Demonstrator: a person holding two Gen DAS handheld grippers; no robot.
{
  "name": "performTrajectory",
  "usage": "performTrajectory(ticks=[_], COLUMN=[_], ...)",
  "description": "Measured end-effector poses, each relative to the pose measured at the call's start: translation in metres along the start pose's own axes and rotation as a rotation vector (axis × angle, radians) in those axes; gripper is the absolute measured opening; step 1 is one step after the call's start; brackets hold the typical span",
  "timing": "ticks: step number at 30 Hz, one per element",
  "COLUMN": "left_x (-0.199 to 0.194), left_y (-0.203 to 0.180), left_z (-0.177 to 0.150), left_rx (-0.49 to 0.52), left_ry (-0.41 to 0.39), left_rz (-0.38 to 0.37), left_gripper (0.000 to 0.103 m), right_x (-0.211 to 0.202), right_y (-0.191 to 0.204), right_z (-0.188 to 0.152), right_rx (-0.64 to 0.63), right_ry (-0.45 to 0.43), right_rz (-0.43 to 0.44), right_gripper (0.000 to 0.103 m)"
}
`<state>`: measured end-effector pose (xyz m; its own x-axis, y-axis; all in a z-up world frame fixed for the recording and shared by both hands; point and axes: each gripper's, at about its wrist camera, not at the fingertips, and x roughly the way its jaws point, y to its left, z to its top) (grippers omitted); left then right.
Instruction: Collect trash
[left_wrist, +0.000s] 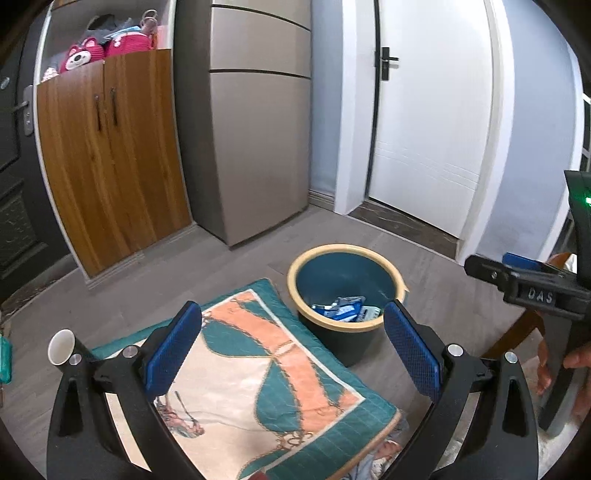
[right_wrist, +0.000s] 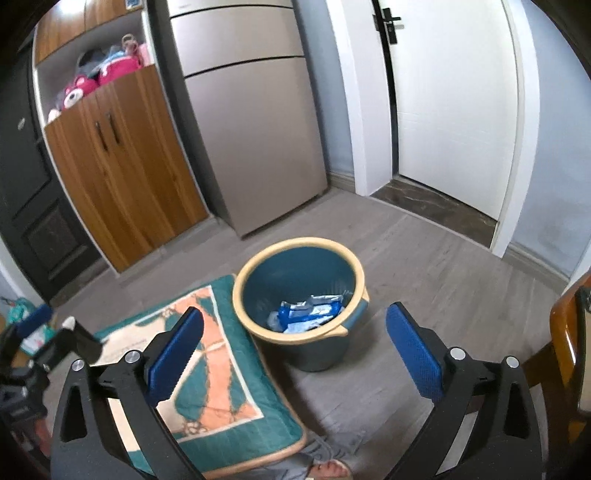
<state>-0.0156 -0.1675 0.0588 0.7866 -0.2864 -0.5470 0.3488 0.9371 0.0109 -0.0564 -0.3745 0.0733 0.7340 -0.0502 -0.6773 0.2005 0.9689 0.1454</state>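
A teal bin (left_wrist: 345, 266) with a cream rim stands on the grey floor and holds blue-and-white wrappers (left_wrist: 345, 312). My left gripper (left_wrist: 292, 306) hangs open just short of it, with nothing between its blue pads. In the right wrist view the same bin (right_wrist: 295, 254) and its wrappers (right_wrist: 310, 314) sit ahead of my right gripper (right_wrist: 295, 309), which is also open and empty. A white paper cup (left_wrist: 61, 347) lies on the floor at the left, partly hidden by the left gripper's frame.
A quilted teal, orange and cream cushion (left_wrist: 258, 369) lies left of the bin. Behind stand a wooden cabinet (left_wrist: 110, 155), a grey fridge (left_wrist: 258, 129) and a white door (left_wrist: 432, 122). A wooden chair (right_wrist: 565, 332) is at the right. A person's foot (right_wrist: 328, 470) is below.
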Motion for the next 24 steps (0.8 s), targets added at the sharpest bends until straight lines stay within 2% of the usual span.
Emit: performTrajectory(ticks=[6, 14, 24], left_x=[-0.0017, -0.0017, -0.0012], left_y=[0.0056, -0.0017, -0.0036], left_z=[0.0008, -0.0006, -0.0004], left_rx=[-0.010, 0.028, 0.030], left_ry=[-0.005, -0.011, -0.007], left_rz=[0.012, 0.010, 0.009], left_gripper=[0.097, 0.097, 0.097], right_x=[0.0002, 0.0019, 0.0020], right_y=[0.0094, 0.0088, 0.0081], right_z=[-0.0032, -0.0015, -0.0012], right_rx=[-0.047, -0.037, -0.038], right_ry=[0.004, 0.013, 0.012], right_rz=[-0.008, -0.004, -0.003], right_gripper=[0.098, 0.098, 0.098])
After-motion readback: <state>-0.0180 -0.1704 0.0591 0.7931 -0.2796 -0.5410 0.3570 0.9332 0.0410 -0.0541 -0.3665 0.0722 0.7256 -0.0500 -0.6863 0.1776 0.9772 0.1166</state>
